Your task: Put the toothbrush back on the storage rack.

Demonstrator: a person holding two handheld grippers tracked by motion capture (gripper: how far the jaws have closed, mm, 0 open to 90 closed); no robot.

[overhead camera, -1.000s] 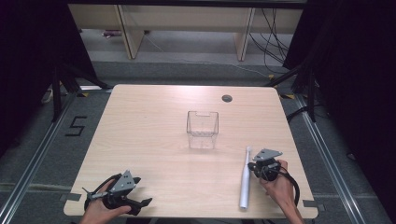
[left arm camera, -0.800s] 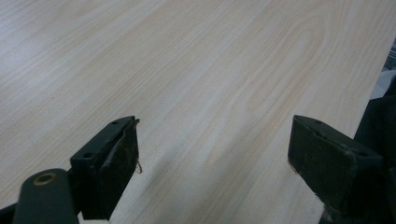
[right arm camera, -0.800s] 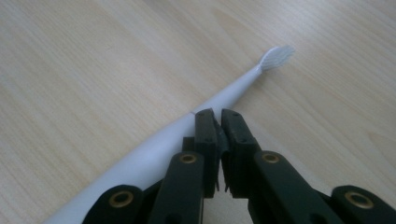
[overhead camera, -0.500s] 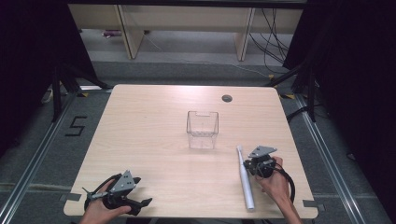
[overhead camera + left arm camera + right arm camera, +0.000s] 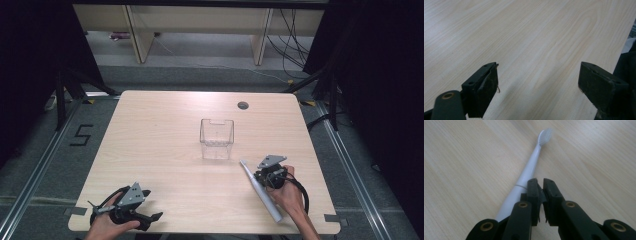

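The right gripper has its fingers pressed together beside the toothbrush, gripping nothing. The left gripper has its fingers wide apart over bare counter. The toothbrush lies flat near the bin (light, stiff, probably slick): best grasped mid-handle. Bristles show close up; the bin shows from above.

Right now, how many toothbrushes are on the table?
1. The white toothbrush lies near the table's front right, beside the right gripper. None sits in the clear container.
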